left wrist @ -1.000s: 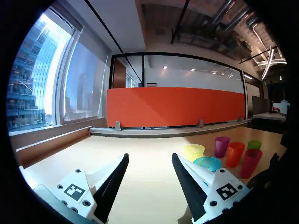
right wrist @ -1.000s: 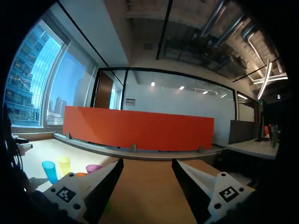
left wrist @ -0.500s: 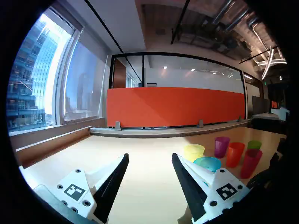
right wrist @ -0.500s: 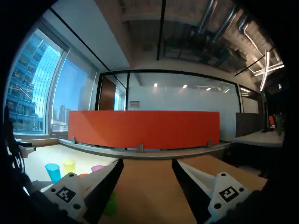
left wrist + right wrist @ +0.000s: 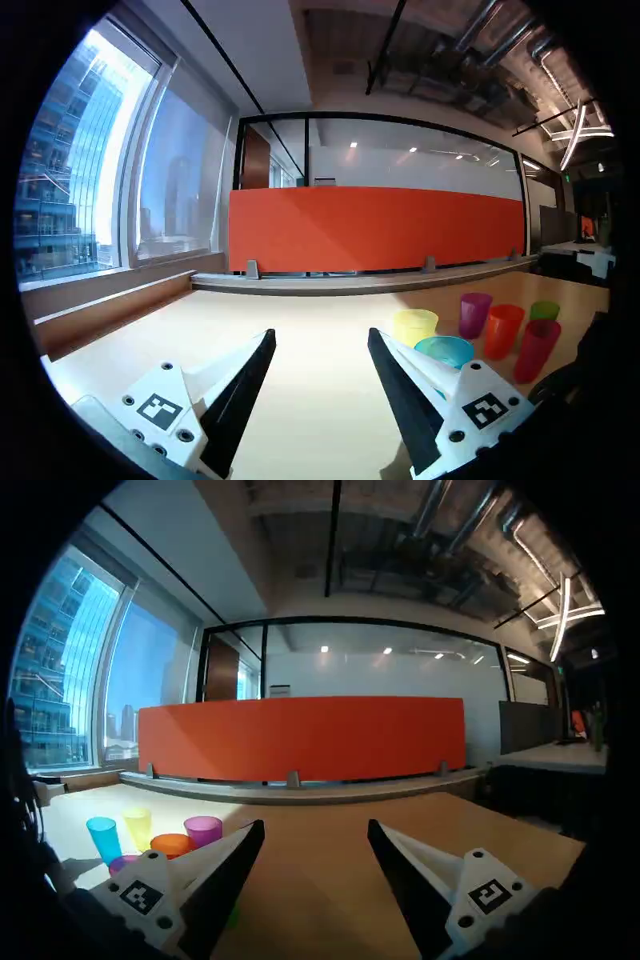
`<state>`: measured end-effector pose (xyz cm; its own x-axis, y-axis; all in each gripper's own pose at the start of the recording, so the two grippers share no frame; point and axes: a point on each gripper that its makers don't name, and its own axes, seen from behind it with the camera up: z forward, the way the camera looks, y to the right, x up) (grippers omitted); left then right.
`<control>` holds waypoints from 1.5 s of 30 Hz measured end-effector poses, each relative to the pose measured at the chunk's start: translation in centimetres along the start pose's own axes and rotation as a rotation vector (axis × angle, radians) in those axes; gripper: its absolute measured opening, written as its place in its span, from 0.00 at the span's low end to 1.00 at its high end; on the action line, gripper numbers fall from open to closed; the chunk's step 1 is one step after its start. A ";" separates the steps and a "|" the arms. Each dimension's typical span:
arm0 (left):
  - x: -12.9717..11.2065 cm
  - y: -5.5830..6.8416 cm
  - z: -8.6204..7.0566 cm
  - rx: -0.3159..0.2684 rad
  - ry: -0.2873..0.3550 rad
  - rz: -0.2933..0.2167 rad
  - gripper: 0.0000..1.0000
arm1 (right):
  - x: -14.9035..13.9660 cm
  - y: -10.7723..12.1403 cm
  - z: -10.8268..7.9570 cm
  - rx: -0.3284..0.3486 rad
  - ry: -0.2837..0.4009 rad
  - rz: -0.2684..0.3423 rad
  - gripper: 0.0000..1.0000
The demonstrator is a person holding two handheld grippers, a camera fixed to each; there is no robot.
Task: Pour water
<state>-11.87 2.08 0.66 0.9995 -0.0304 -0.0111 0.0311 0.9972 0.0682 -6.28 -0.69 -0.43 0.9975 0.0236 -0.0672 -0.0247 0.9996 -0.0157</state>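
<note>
**Item 1, left gripper [image 5: 320, 336].** Jaws stood wide apart with nothing between the two fingers. The tips were low over a pale wooden table [image 5: 264, 312].

In the left gripper view, six plastic cups stood upright on the table between three and four o'clock of the fingertips:
- The teal cup [image 5: 445, 350] was nearest, just behind the right finger.
- The yellow cup [image 5: 414, 326] stood just beyond it.
- The purple cup [image 5: 474, 314] and orange cup [image 5: 503, 330] stood farther toward three o'clock.
- The green cup [image 5: 545, 310] and pink cup [image 5: 537, 350] were outermost.

The gripper touched none of them. Their contents could not be told.

**Item 2, right gripper [image 5: 314, 826].** Jaws were likewise spread and held nothing.

In the right gripper view, the same cups sat at eight o'clock, apart from the fingertips. The teal and yellow ones were farthest out, and the orange and purple ones stood close beside the left finger. The pink one was half hidden behind that finger.

**Surroundings.** An orange partition [image 5: 376, 228] ran along the table's far edge at twelve o'clock. A tall window [image 5: 80, 184] stood at nine to ten o'clock.
</note>
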 end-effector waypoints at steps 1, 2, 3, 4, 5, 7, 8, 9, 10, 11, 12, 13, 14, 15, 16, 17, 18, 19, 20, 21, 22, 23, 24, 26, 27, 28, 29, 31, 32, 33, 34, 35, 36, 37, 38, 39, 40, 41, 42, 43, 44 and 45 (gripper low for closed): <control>0.0 0.0 0.0 0.000 0.000 0.000 0.85 | -0.1 0.1 0.0 0.000 0.002 0.000 1.00; 0.0 0.0 0.0 0.000 0.000 0.000 0.85 | -0.2 0.1 0.0 0.000 0.003 0.000 1.00; 0.0 0.0 0.0 0.000 0.000 0.000 0.85 | -0.3 0.2 0.0 0.000 0.002 0.001 1.00; 0.0 0.0 0.0 0.000 0.000 0.000 0.85 | -0.5 0.2 0.1 0.000 -0.001 0.002 1.00; 0.0 0.0 0.0 0.000 0.000 0.000 0.85 | -0.6 0.2 0.1 0.001 -0.003 0.004 1.00; 0.0 0.0 0.0 0.000 0.000 0.000 0.85 | -0.8 0.2 0.2 0.003 -0.005 0.007 1.00; 0.0 0.0 0.0 0.000 0.000 0.000 0.85 | -0.8 0.2 0.3 0.005 -0.006 0.009 1.00; 0.0 0.0 0.0 0.000 0.000 0.000 0.85 | -0.9 0.2 0.3 0.005 -0.006 0.009 1.00; 0.0 0.0 0.0 0.000 0.000 0.000 0.85 | -0.9 0.2 0.4 0.004 -0.006 0.008 1.00; 0.0 0.0 0.0 0.000 0.000 0.000 0.85 | -0.9 0.2 0.4 0.004 -0.006 0.007 1.00; 0.0 0.0 0.0 0.000 0.000 0.000 0.85 | -1.0 0.2 0.4 0.004 -0.007 0.006 1.00; 0.0 0.0 0.0 0.000 0.000 0.000 0.85 | -1.2 0.2 0.5 0.004 -0.010 0.005 1.00; 0.0 0.0 0.0 0.000 0.000 0.000 0.85 | -1.3 0.2 0.5 0.004 -0.013 0.003 1.00; 0.0 0.0 0.0 0.000 0.000 0.000 0.85 | -1.4 0.2 0.5 0.003 -0.016 0.003 1.00; 0.0 0.0 0.0 0.000 0.000 0.000 0.85 | -1.6 0.3 0.5 0.003 -0.019 0.004 1.00; 0.0 0.0 0.0 0.000 0.000 0.000 0.85 | -1.7 0.3 0.5 0.002 -0.022 0.004 1.00; 0.0 0.0 0.0 0.000 0.000 0.000 0.85 | -1.8 0.3 0.5 0.002 -0.024 0.004 1.00; 0.0 0.0 0.0 0.000 0.000 0.000 0.85 | -1.8 0.3 0.5 0.002 -0.026 0.005 1.00; 0.0 0.0 0.0 0.000 0.000 0.000 0.85 | -1.9 0.3 0.5 0.002 -0.028 0.005 1.00; 0.0 0.0 0.0 0.000 0.000 0.000 0.85 | -1.9 0.3 0.5 0.002 -0.029 0.004 1.00; 0.0 0.0 0.0 0.000 0.000 0.000 0.85 | -2.0 0.3 0.5 0.001 -0.031 0.002 1.00; 0.0 0.0 0.0 0.000 0.000 0.000 0.85 | -2.1 0.4 0.5 0.000 -0.032 0.001 1.00; 0.0 0.0 0.0 0.000 0.000 0.000 0.85 | -2.1 0.4 0.5 0.001 -0.035 0.000 1.00; 0.0 0.0 0.0 0.000 0.000 0.000 0.85 | -2.3 0.4 0.6 0.002 -0.040 -0.004 1.00; 0.0 0.0 0.0 0.000 0.000 0.000 0.85 | -2.4 0.4 0.5 0.002 -0.042 -0.005 1.00; 0.0 0.0 0.0 0.000 0.000 0.000 0.85 | -2.5 0.5 0.5 0.000 -0.044 -0.007 1.00; 0.0 0.0 0.0 0.000 0.000 0.000 0.85 | -2.6 0.5 0.5 -0.001 -0.046 -0.009 1.00; 0.0 0.0 0.0 0.000 0.000 0.000 0.85 | -2.7 0.6 0.5 -0.004 -0.047 -0.012 1.00; 0.0 0.0 0.0 0.000 0.000 0.000 0.85 | -2.8 0.7 0.6 -0.005 -0.048 -0.013 1.00; 0.0 0.0 0.0 0.000 0.000 0.000 0.85 | -2.8 0.7 0.6 -0.006 -0.048 -0.013 1.00; 0.0 0.0 -0.1 0.000 0.000 0.000 0.85 | -2.8 0.8 0.6 -0.008 -0.048 -0.013 1.00; 0.0 0.0 -0.1 0.000 0.000 0.000 0.85 | -2.8 0.8 0.6 -0.009 -0.048 -0.014 1.00; 0.0 0.0 -0.1 0.000 0.000 0.000 0.85 | -2.8 0.9 0.6 -0.010 -0.049 -0.014 1.00; 0.0 0.0 -0.1 0.000 0.000 0.000 0.85 | -2.8 0.9 0.6 -0.010 -0.050 -0.014 1.00; 0.0 0.0 -0.1 0.000 0.000 0.000 0.85 | -2.8 0.9 0.6 -0.011 -0.052 -0.014 1.00; 0.0 0.0 -0.1 0.000 0.000 0.000 0.85 | -2.9 0.9 0.6 -0.011 -0.052 -0.016 1.00; 0.0 0.0 -0.1 0.000 0.000 0.000 0.85 | -2.9 0.9 0.6 -0.011 -0.053 -0.018 1.00; 0.0 0.0 -0.1 0.000 0.000 0.000 0.85 | -2.9 0.8 0.5 -0.012 -0.054 -0.019 1.00; 0.0 0.0 -0.1 0.000 0.000 0.000 0.85 | -2.9 0.8 0.5 -0.011 -0.055 -0.021 1.00; 0.0 0.0 0.0 0.000 0.000 0.000 0.85 | -3.0 0.7 0.5 -0.011 -0.055 -0.022 1.00; 0.0 0.0 0.0 0.000 0.000 0.000 0.85 | -3.0 0.7 0.6 -0.011 -0.056 -0.023 1.00; 0.0 0.0 0.0 0.000 0.000 0.000 0.85 | -3.0 0.7 0.6 -0.010 -0.056 -0.024 1.00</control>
<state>-11.89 2.06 0.64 0.9995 -0.0300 -0.0112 0.0307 0.9972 0.0681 -9.22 -0.05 0.31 0.9999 0.0013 -0.0107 -0.0016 0.9996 -0.0270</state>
